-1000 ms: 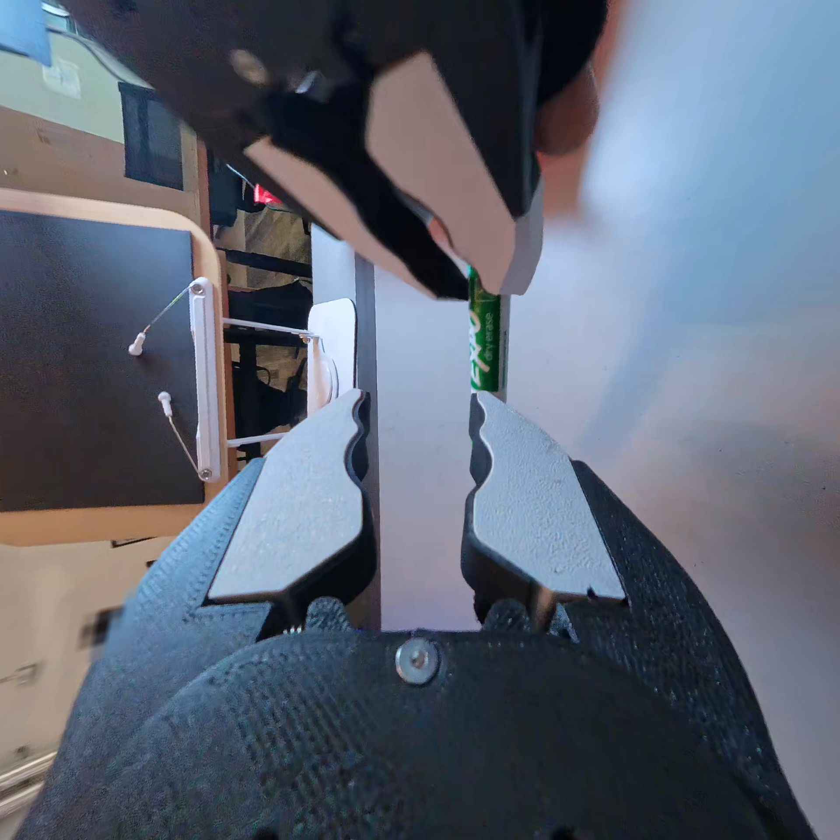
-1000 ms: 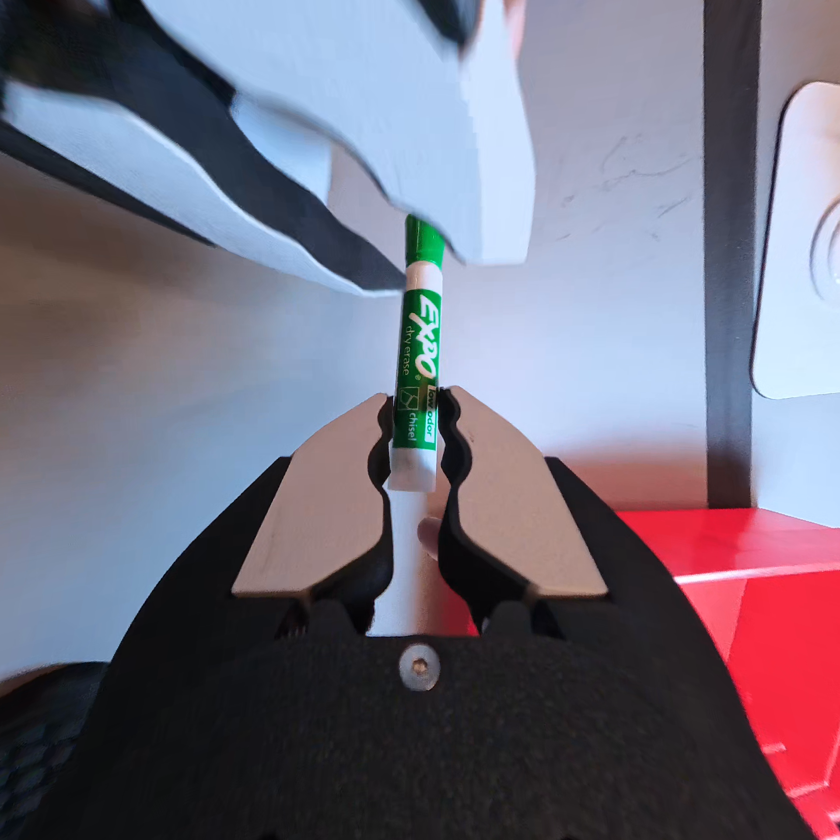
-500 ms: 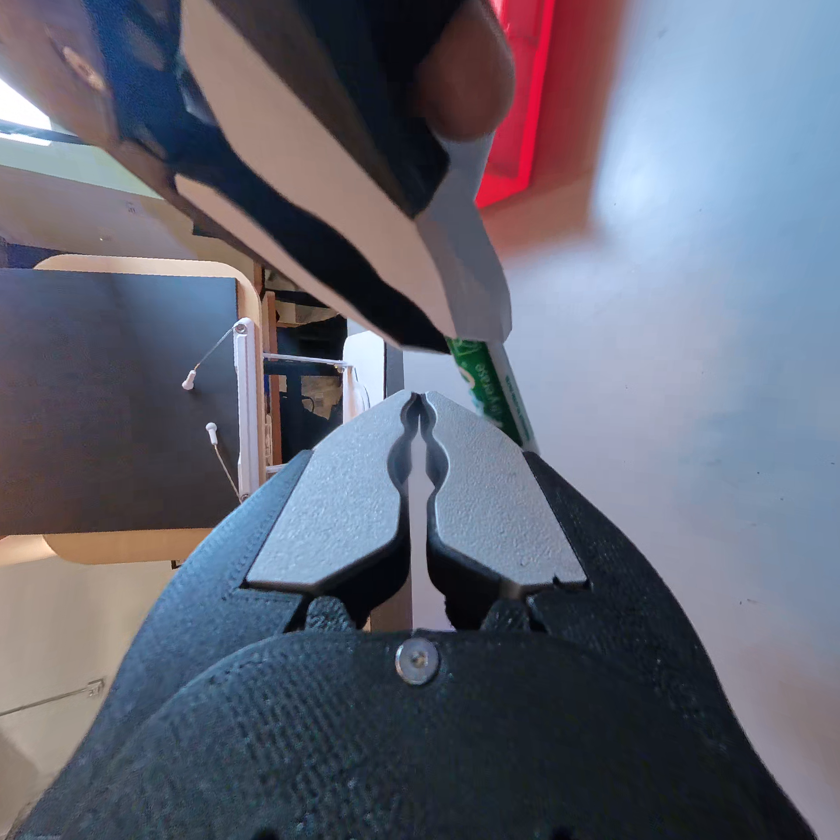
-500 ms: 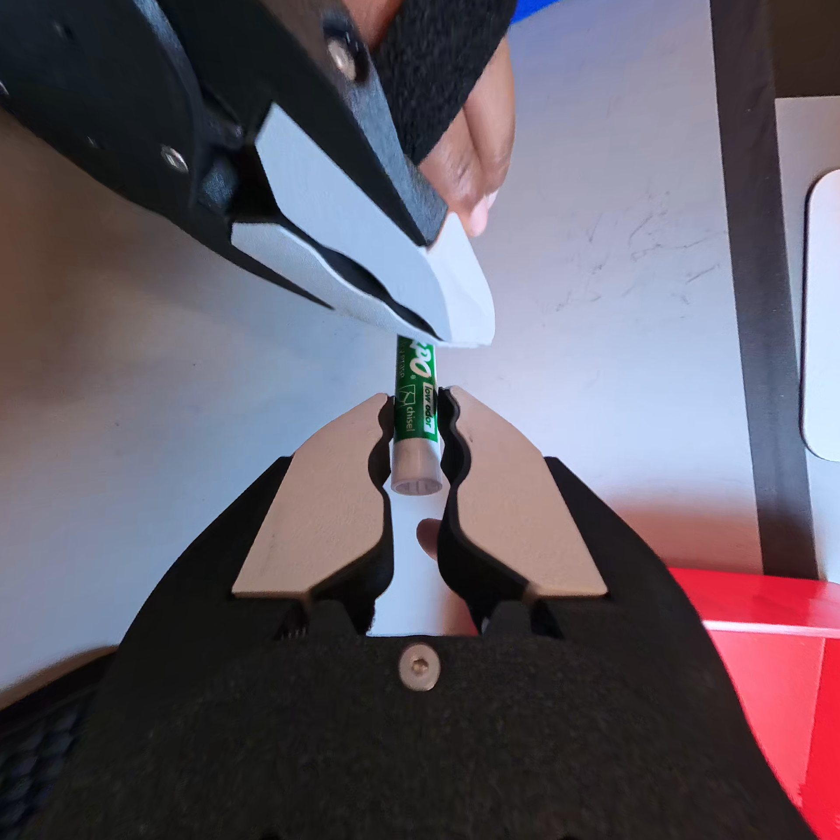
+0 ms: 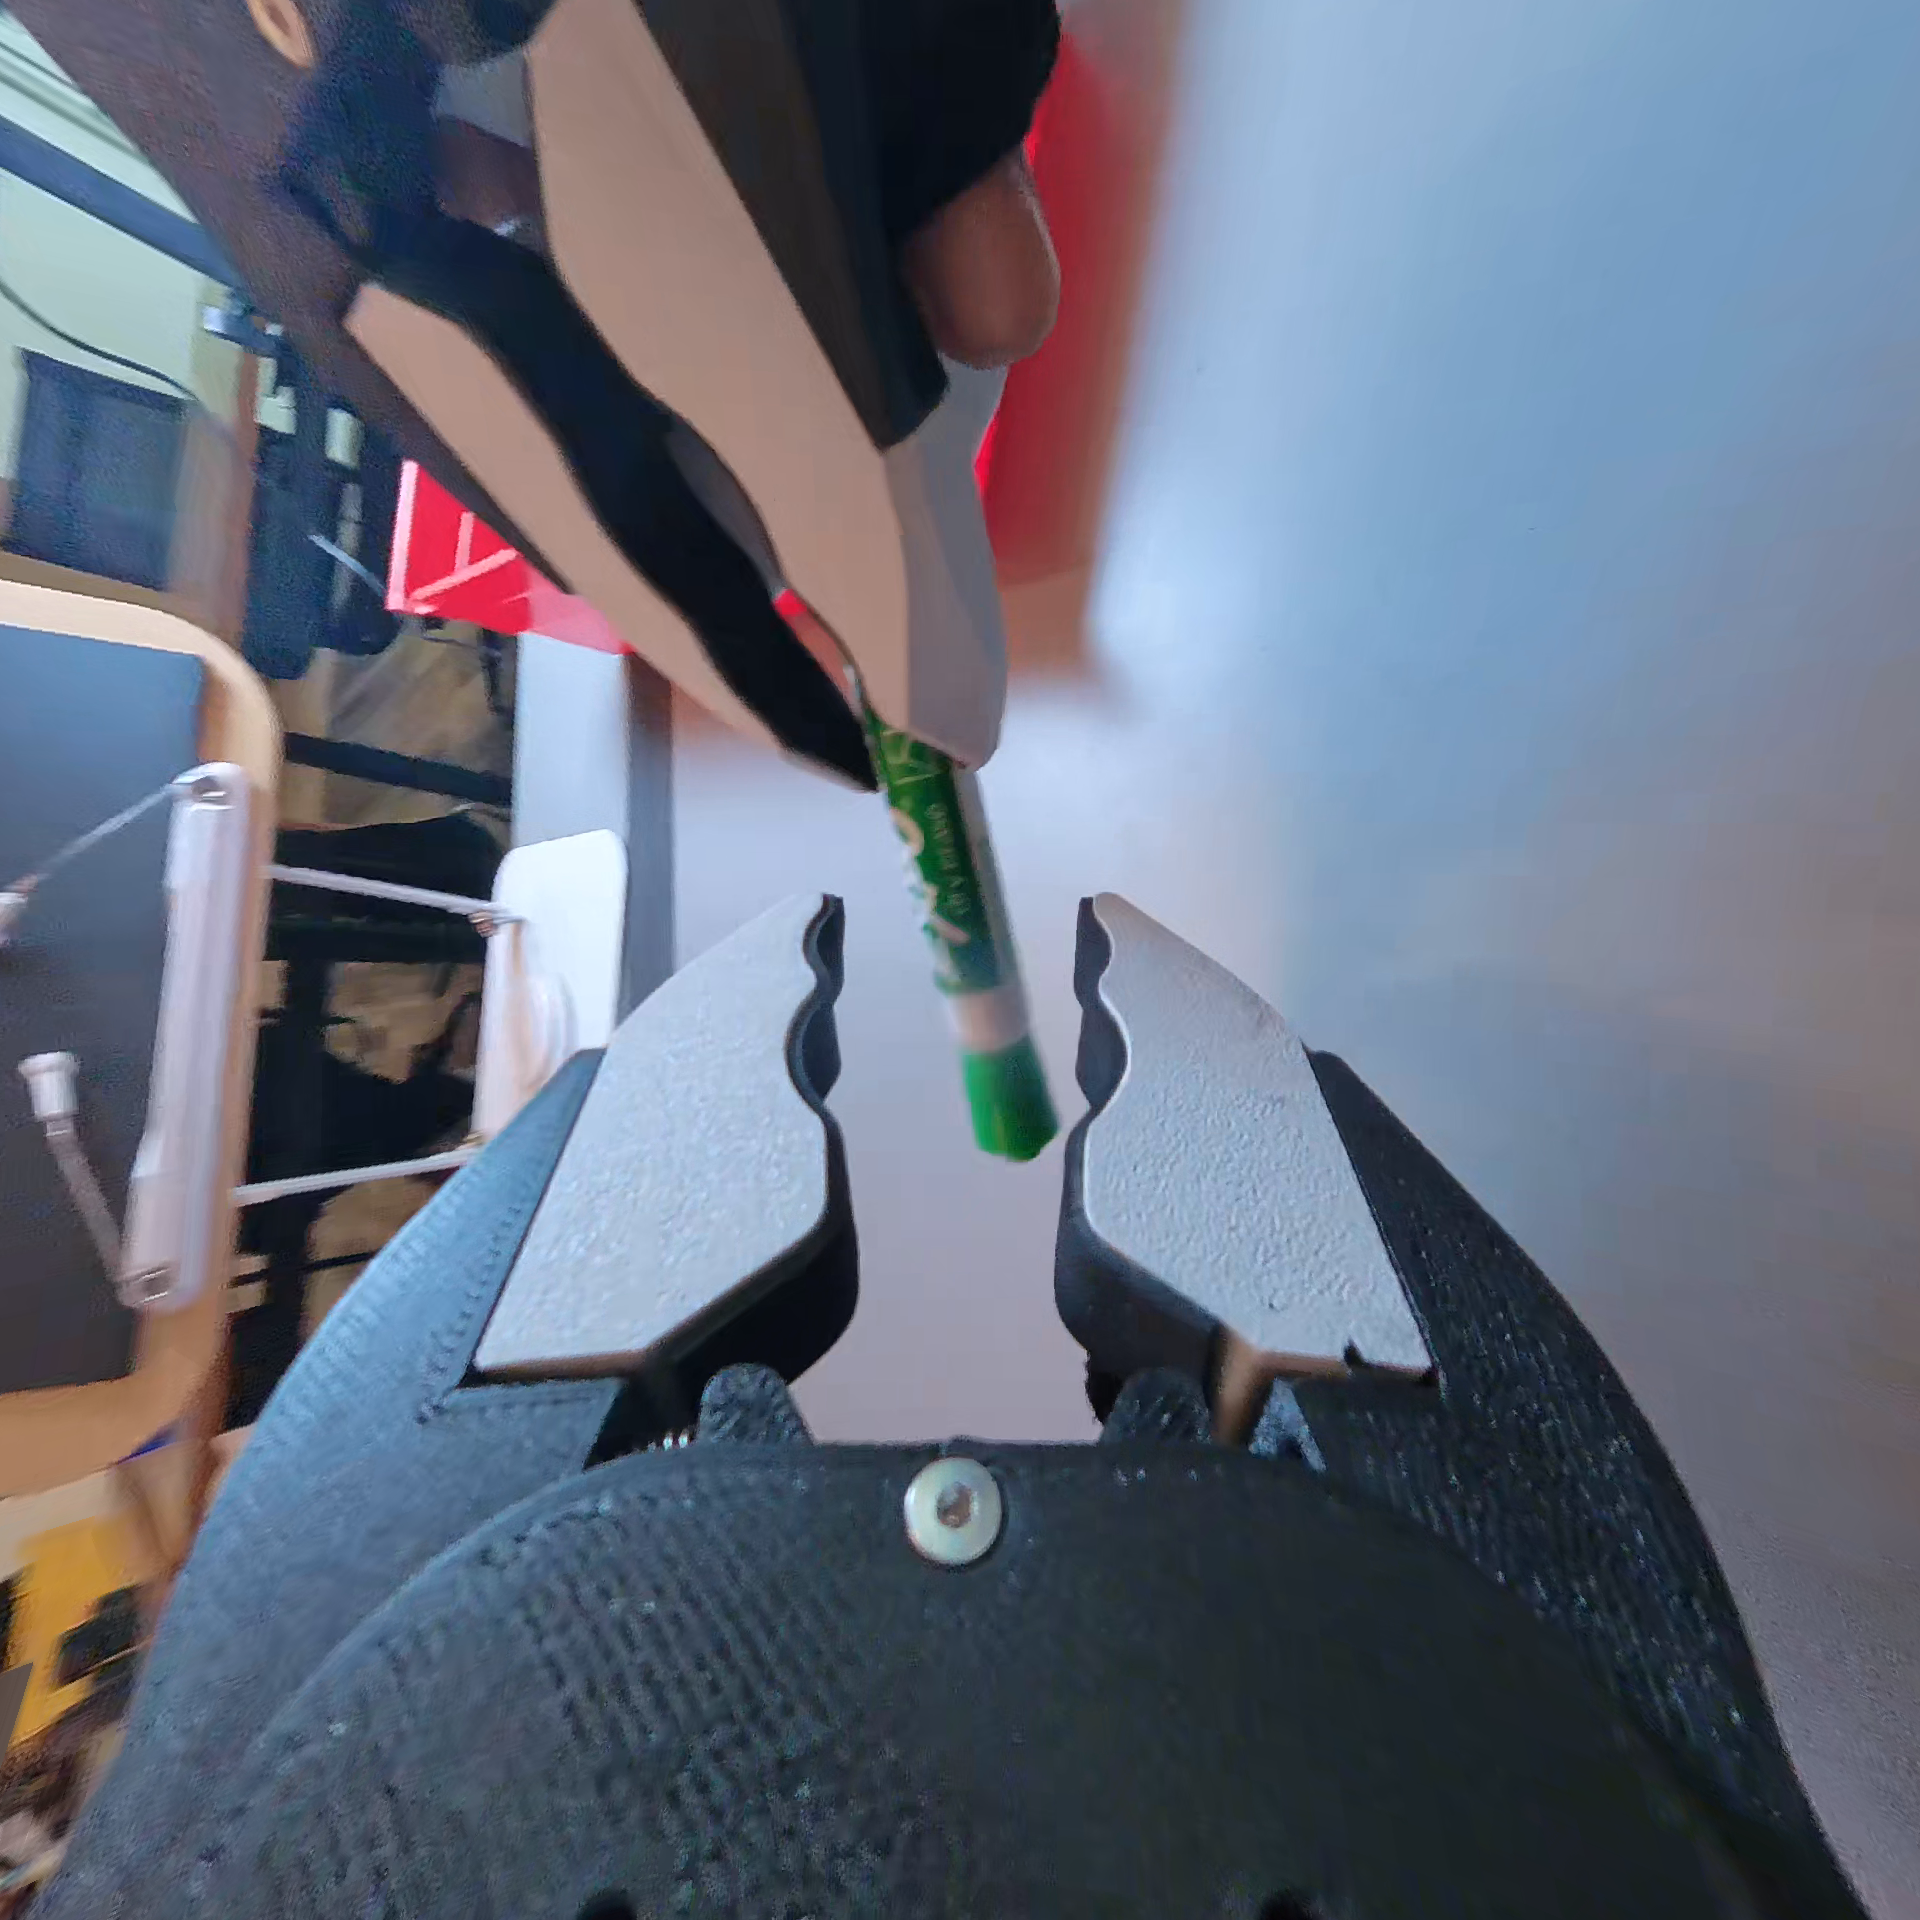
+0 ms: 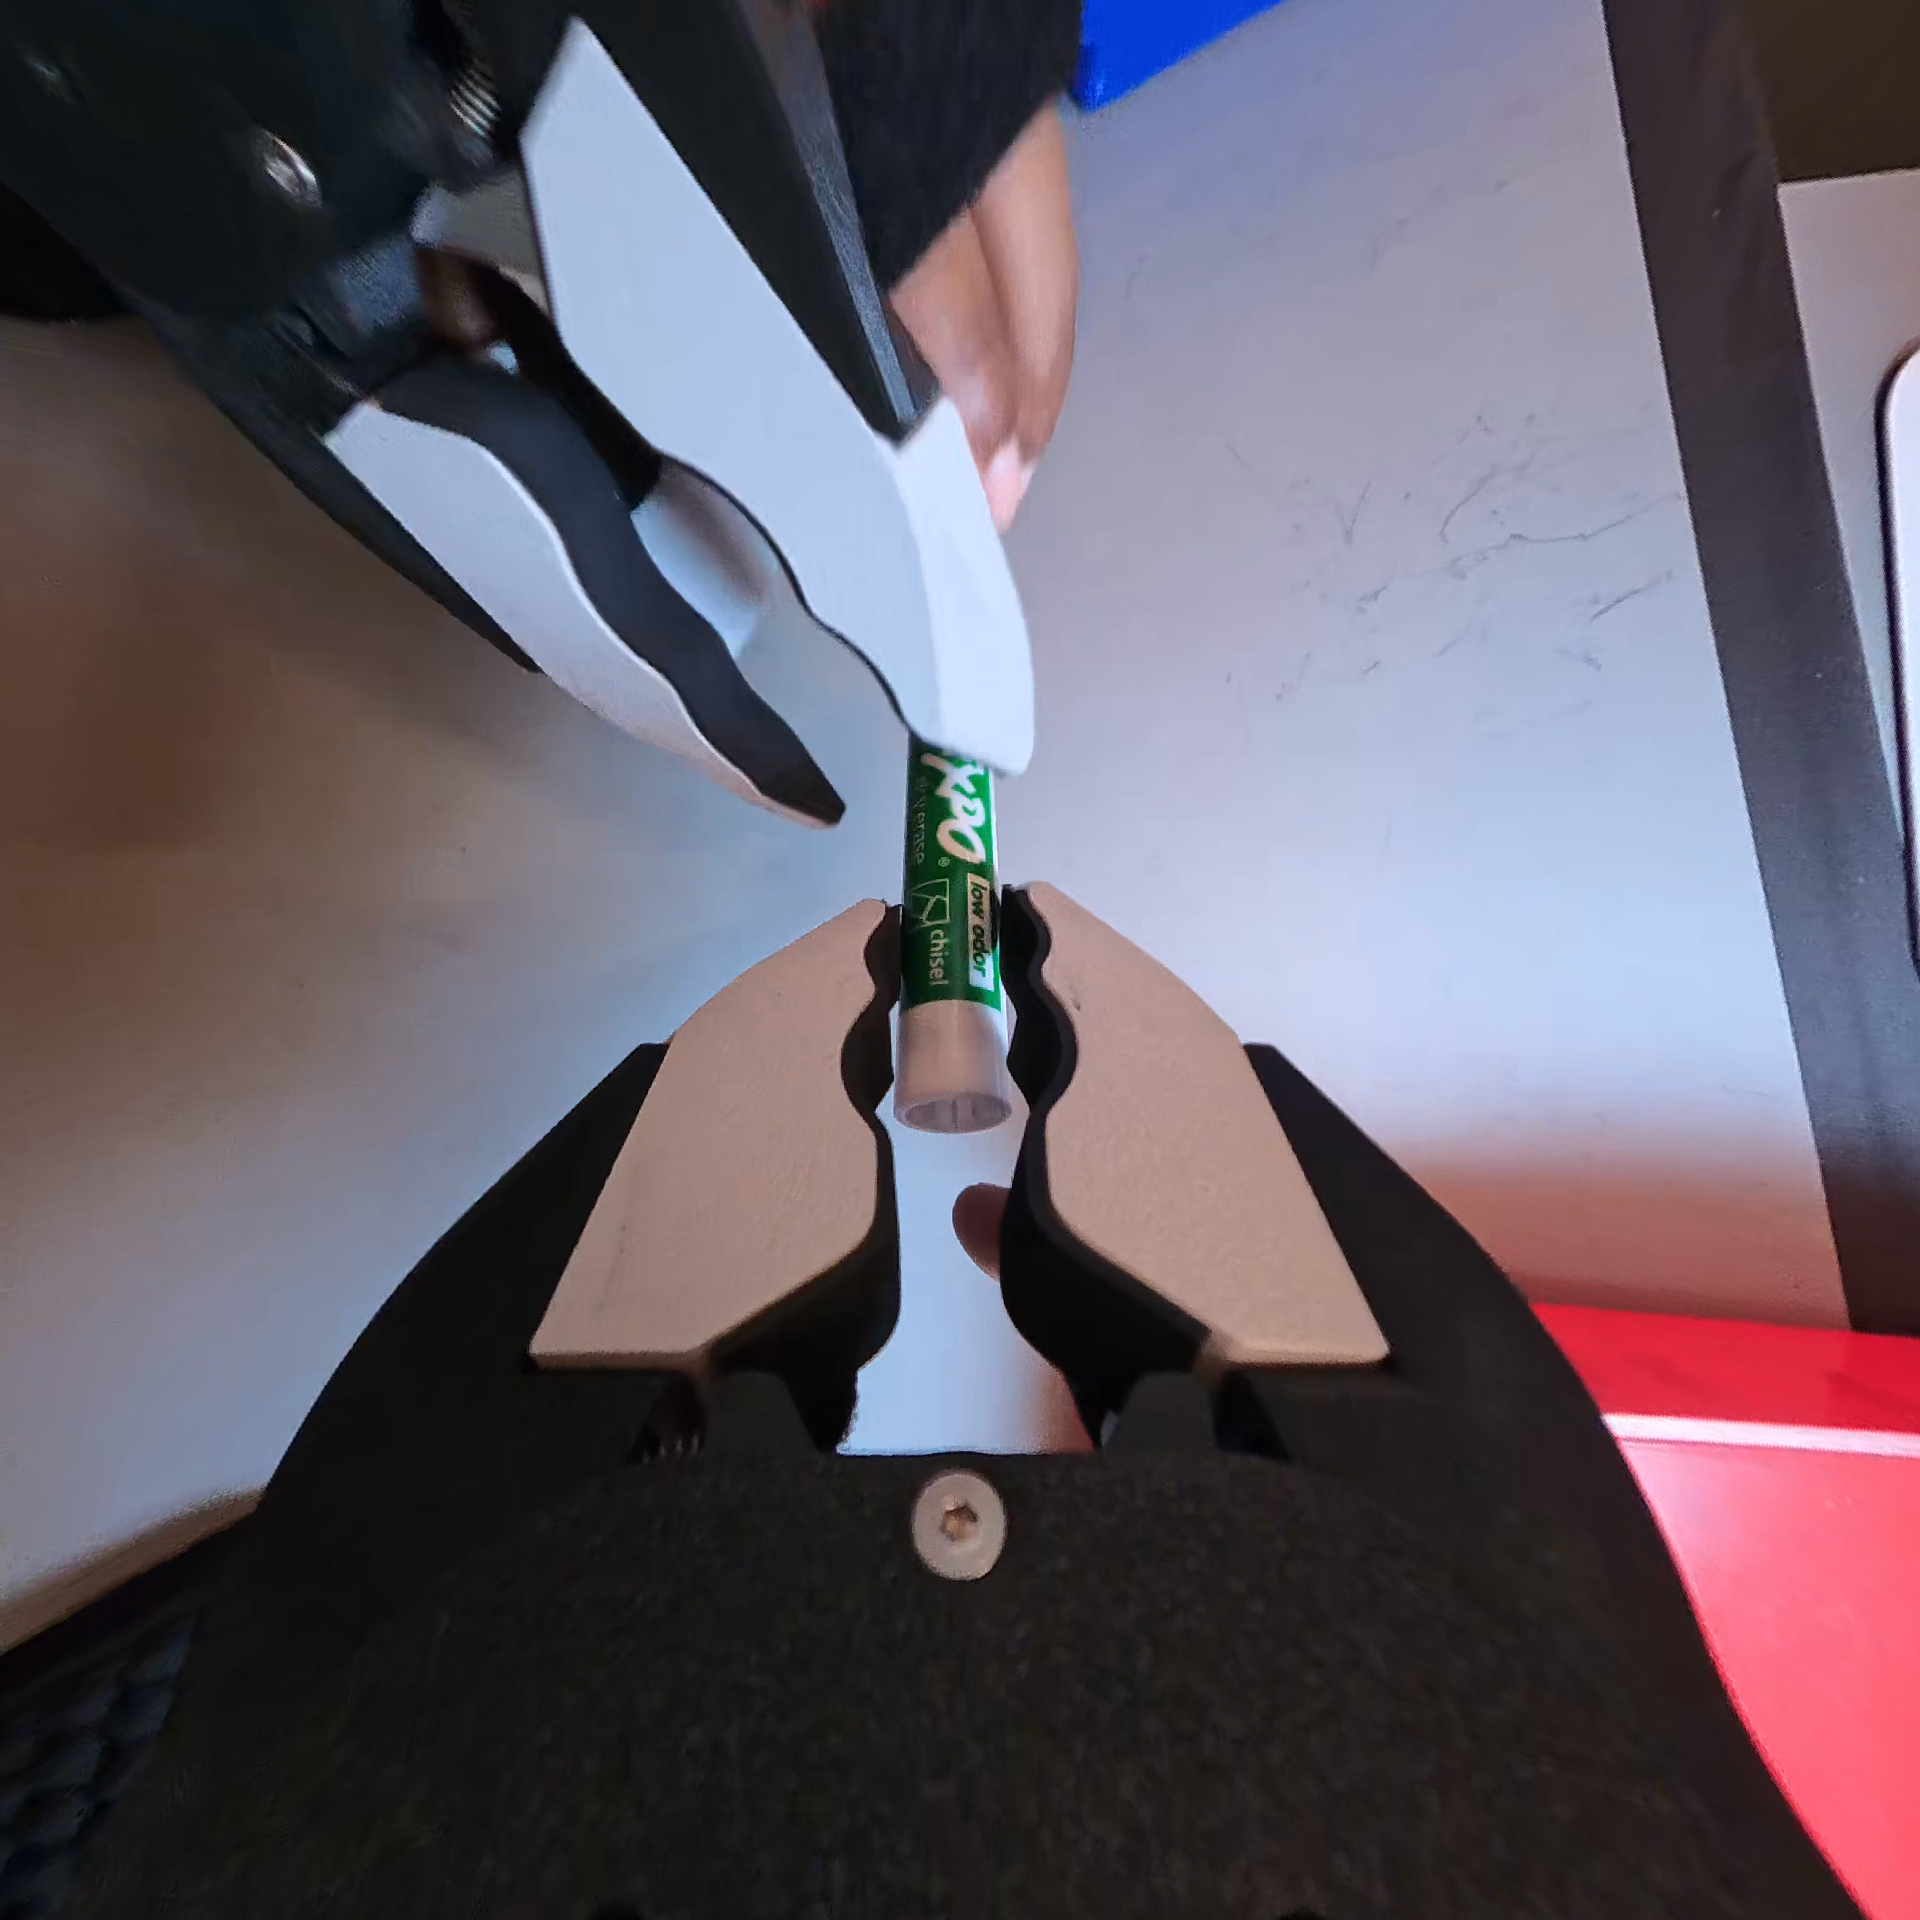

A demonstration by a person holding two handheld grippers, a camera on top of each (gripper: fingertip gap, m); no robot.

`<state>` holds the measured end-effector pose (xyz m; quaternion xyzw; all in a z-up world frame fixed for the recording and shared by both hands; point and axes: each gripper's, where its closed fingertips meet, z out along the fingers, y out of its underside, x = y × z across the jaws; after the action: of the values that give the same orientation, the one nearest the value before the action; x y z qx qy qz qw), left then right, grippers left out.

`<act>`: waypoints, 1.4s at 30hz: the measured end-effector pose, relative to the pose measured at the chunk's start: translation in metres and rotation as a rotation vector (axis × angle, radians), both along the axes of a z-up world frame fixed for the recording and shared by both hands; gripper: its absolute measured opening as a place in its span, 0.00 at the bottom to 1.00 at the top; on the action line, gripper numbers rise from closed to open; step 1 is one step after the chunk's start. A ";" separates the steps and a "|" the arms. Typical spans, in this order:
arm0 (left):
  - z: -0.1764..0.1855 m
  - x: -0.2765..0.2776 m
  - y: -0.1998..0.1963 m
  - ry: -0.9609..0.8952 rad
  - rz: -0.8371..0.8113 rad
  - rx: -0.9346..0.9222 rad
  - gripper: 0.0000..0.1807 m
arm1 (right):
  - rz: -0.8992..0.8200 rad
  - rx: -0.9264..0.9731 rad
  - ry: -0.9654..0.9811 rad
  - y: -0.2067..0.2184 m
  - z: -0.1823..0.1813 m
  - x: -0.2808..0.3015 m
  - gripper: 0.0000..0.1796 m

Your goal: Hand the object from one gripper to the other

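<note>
A green and white marker (image 6: 948,935) is held at its blunt end by my right gripper (image 6: 945,904), which is shut on it. In the left wrist view the marker (image 5: 961,935) sticks out of the right gripper (image 5: 883,748) and its green cap end lies between the spread fingers of my left gripper (image 5: 956,914), nearer the right finger, without visible contact. The left gripper is open. In the right wrist view the left gripper (image 6: 914,779) comes in from the upper left, its fingers apart around the marker's far part, which they hide.
A white scuffed surface (image 6: 1403,727) lies behind both grippers. A red bin (image 6: 1766,1507) is at the lower right and a dark strip (image 6: 1766,623) runs down the right. A person's fingers (image 6: 997,364) hold the left gripper. A wood-edged black board (image 5: 94,935) stands at the left. The tips of both grippers are at nearly the same place.
My left gripper was shut beside the marker half a second ago; now it is open with the marker's cap end between its fingers. My right gripper has kept its hold.
</note>
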<state>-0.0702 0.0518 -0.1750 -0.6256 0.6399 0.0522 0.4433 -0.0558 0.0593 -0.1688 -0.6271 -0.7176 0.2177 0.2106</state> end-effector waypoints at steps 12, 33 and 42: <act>0.072 0.002 0.003 -0.560 0.001 -0.075 0.10 | -0.045 -0.010 0.642 0.001 0.104 -0.002 0.25; 0.180 -0.070 -0.006 -1.440 -0.143 -0.346 0.18 | -0.538 0.063 0.771 0.084 0.121 0.069 0.11; 0.180 -0.095 0.005 -1.355 -0.006 -0.186 0.09 | -0.950 -0.033 0.562 0.184 0.045 0.129 0.11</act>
<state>-0.1647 0.0568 0.0054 -0.5541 0.2248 -0.4071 0.6905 0.0730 0.2432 -0.1239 -0.8029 -0.2686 0.2691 0.4592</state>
